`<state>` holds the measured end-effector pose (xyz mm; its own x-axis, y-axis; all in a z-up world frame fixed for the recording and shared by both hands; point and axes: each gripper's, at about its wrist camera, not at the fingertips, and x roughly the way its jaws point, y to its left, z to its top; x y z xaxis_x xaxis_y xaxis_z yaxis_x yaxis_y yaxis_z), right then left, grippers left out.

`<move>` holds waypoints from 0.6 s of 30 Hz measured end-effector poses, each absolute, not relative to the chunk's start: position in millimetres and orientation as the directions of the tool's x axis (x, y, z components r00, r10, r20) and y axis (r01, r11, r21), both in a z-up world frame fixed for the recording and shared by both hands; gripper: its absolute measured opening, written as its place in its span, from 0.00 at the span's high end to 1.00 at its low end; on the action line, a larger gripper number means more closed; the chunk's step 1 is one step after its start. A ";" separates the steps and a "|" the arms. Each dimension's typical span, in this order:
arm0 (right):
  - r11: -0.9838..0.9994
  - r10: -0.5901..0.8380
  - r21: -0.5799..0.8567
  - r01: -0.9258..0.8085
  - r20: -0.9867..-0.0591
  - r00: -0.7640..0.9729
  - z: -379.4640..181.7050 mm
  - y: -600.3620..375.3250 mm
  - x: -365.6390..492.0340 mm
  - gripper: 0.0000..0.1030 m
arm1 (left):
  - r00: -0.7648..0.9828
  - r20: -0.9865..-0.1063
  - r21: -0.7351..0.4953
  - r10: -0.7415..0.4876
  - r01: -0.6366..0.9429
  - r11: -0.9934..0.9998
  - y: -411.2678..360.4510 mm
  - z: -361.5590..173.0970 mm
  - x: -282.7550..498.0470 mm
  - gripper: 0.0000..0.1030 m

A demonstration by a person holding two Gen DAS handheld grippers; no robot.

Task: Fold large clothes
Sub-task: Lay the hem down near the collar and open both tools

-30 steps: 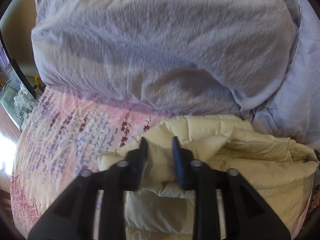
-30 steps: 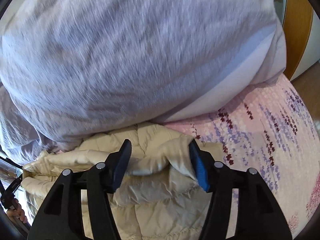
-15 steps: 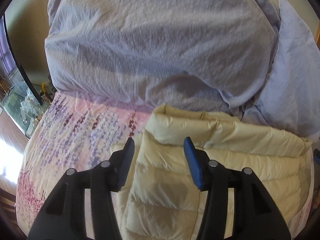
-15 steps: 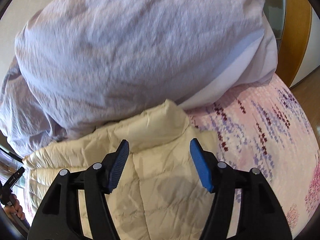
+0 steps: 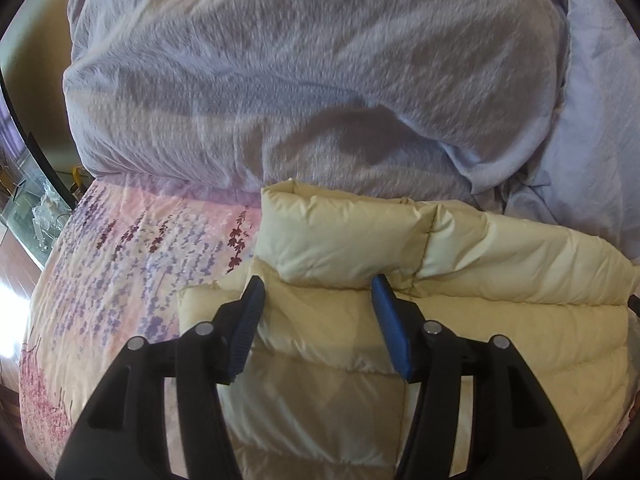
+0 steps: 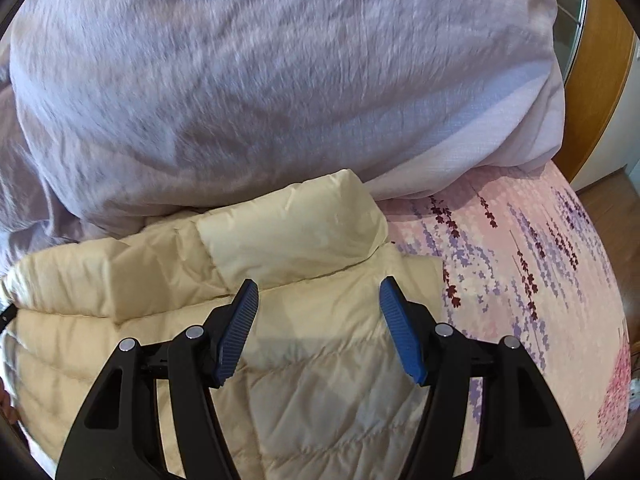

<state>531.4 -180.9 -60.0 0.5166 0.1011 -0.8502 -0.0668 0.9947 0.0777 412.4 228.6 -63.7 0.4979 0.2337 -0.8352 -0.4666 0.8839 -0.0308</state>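
A cream quilted puffer jacket (image 5: 500,264) lies flat on a pink floral bedsheet (image 5: 120,260), its collar (image 5: 340,236) standing up against a lavender duvet (image 5: 300,72). My left gripper (image 5: 318,280) hovers over the jacket's left shoulder just below the collar. Its jaws are opening and the pads press on nothing. In the right wrist view the same jacket (image 6: 120,280) spreads to the left, collar (image 6: 296,236) ahead. My right gripper (image 6: 319,281) stands open over the right shoulder, with only flat fabric underneath.
The bulky duvet (image 6: 260,60) fills the far side of the bed behind the jacket. Bare bedsheet (image 6: 520,280) shows to the right, with a wooden panel (image 6: 600,80) beyond it. A glass cabinet (image 5: 36,208) stands off the bed's left edge.
Both grippers had bunched jacket fabric between their jaws a second ago. The fabric has since dropped out and lies smooth, the left jaws have widened, and both grippers have drawn back slightly.
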 end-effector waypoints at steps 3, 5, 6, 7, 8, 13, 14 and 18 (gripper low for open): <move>0.997 0.080 0.055 -0.063 -0.849 0.523 -66.3 -180.2 534.7 0.36 | 0.493 -0.837 -0.028 0.237 -0.471 0.882 231.2 -70.8 416.9 0.46; 0.997 0.066 0.040 -0.061 -0.847 0.527 -71.3 -179.3 536.7 0.35 | 0.491 -0.838 -0.028 0.239 -0.475 0.880 233.9 -74.6 419.1 0.45; 0.998 0.060 0.032 -0.061 -0.846 0.530 -73.1 -178.8 537.3 0.34 | 0.491 -0.837 -0.028 0.240 -0.476 0.879 234.6 -76.1 419.4 0.45; 0.998 0.055 0.026 -0.061 -0.844 0.533 -74.3 -178.3 537.7 0.33 | 0.490 -0.837 -0.027 0.242 -0.480 0.877 235.7 -78.6 420.4 0.43; 0.998 0.051 0.021 -0.061 -0.842 0.537 -75.9 -177.8 538.1 0.33 | 0.490 -0.837 -0.026 0.244 -0.481 0.876 236.1 -80.1 420.8 0.42; 0.998 0.035 0.002 -0.060 -0.834 0.551 -85.8 -176.4 540.0 0.29 | 0.487 -0.837 -0.025 0.249 -0.488 0.872 239.9 -89.6 424.0 0.39; 0.998 0.034 0.000 -0.060 -0.832 0.553 -87.7 -176.0 540.3 0.29 | 0.486 -0.837 -0.024 0.250 -0.489 0.872 239.9 -90.6 424.8 0.38; 0.998 0.028 -0.006 -0.059 -0.828 0.561 -93.8 -174.5 542.7 0.26 | 0.483 -0.839 -0.025 0.251 -0.495 0.869 243.0 -97.6 427.1 0.35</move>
